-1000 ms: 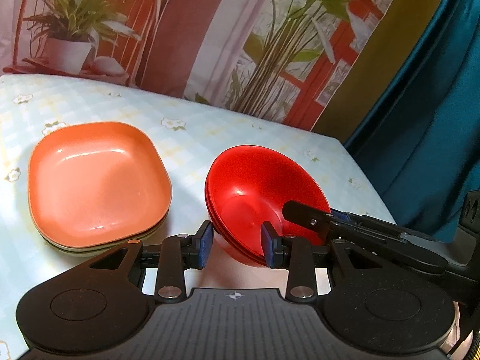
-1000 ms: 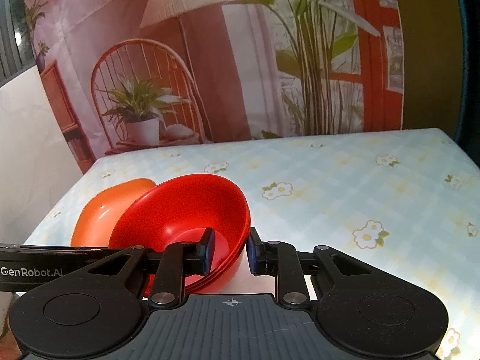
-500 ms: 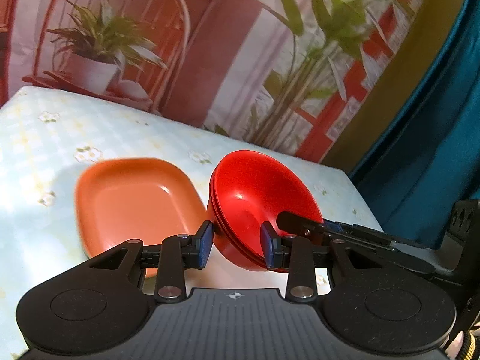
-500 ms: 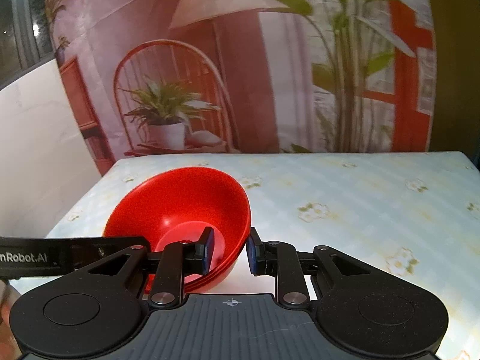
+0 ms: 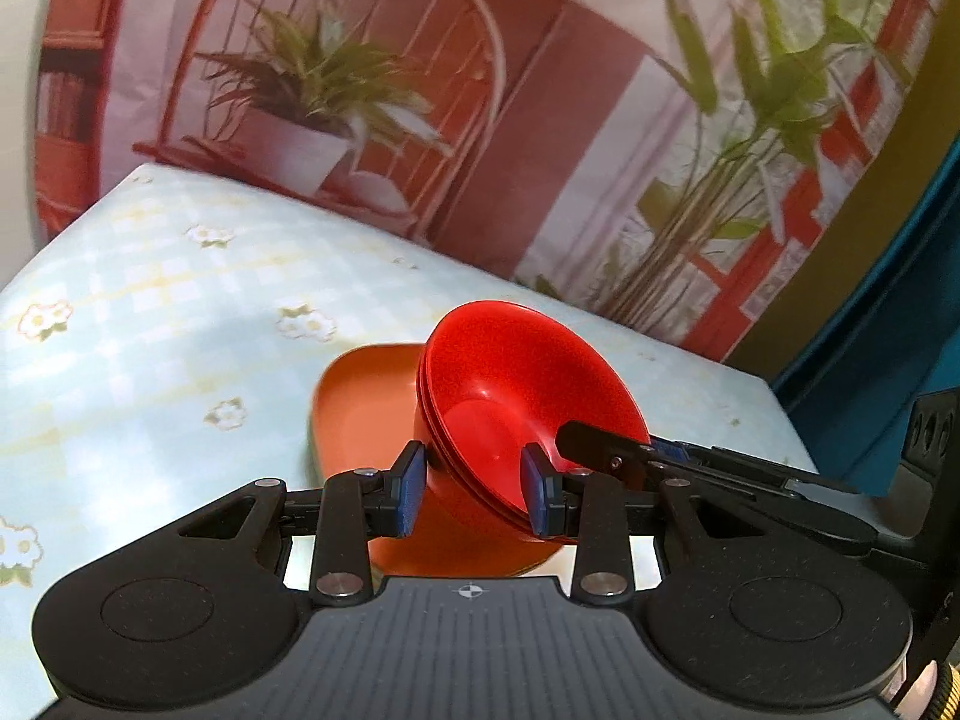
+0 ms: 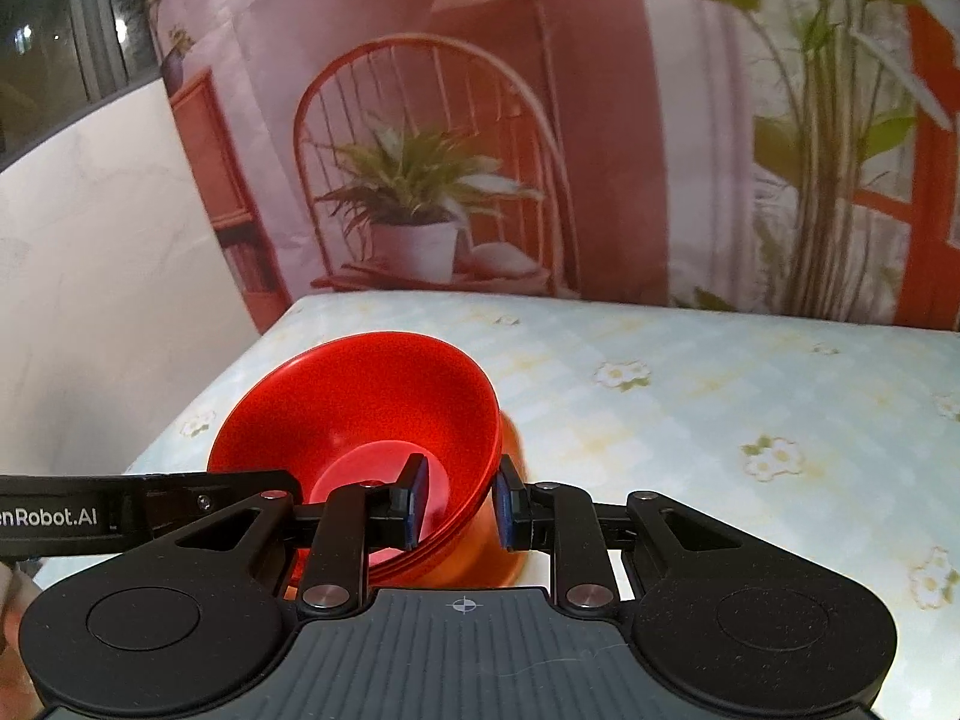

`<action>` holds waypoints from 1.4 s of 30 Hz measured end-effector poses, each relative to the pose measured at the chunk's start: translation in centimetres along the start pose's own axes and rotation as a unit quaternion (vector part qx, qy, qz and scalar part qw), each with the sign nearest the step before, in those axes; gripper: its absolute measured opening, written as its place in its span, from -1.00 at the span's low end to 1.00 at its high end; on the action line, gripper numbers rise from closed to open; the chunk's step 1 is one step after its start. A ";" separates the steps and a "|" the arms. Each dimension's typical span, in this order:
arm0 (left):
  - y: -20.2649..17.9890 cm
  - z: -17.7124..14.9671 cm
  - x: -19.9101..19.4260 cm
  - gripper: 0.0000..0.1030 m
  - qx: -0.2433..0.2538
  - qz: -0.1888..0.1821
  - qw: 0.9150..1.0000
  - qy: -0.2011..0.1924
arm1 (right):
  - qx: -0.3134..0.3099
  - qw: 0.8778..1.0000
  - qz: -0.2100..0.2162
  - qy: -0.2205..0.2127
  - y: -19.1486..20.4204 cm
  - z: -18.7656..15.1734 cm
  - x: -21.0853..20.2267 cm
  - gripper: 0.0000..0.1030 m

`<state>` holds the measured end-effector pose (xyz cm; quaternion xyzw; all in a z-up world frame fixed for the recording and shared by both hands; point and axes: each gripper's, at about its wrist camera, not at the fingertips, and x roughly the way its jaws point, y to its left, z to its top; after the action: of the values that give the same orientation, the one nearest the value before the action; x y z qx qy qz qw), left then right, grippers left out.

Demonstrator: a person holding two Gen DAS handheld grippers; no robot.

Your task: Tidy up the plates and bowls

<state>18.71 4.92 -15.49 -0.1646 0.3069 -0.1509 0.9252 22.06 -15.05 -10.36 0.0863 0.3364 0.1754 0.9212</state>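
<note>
A stack of red bowls is held tilted between both grippers, above the orange plate stack. My left gripper is shut on the near rim of the red bowls, one finger inside and one outside. My right gripper is shut on the opposite rim of the same bowls. The right gripper's fingers show at the bowl's right edge in the left wrist view. The orange plates show just under the bowls in the right wrist view.
The table has a pale blue checked cloth with flowers. A printed backdrop with a chair and plants hangs behind it. A teal curtain is at the right. A white wall is at the left.
Both grippers have carried the red bowls leftwards, from beside the orange plates to over them. The plates are now mostly hidden behind and under the bowls.
</note>
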 end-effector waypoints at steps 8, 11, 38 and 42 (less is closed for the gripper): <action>1.1 -0.6 1.1 -0.30 -0.006 0.010 1.000 0.014 | -0.001 1.000 -0.003 0.025 0.6 -0.9 2.2 -0.59; 1.2 -0.7 1.3 -0.30 -0.001 0.014 1.000 0.016 | 0.001 0.999 -0.006 0.031 0.6 -1.3 2.7 -0.59; -0.9 1.0 -1.5 -0.24 0.059 0.058 0.997 -0.011 | -0.026 0.999 -0.036 0.004 0.3 -0.6 -0.3 -0.49; -2.3 2.0 -3.6 0.03 0.079 0.066 0.994 -0.034 | -0.026 0.999 -0.044 -0.015 -0.1 0.3 -2.6 -0.38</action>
<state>16.80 4.62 -11.18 -0.0754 0.2730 -0.1075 0.9530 20.44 -16.16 -8.59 0.0504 0.3210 0.1416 0.9351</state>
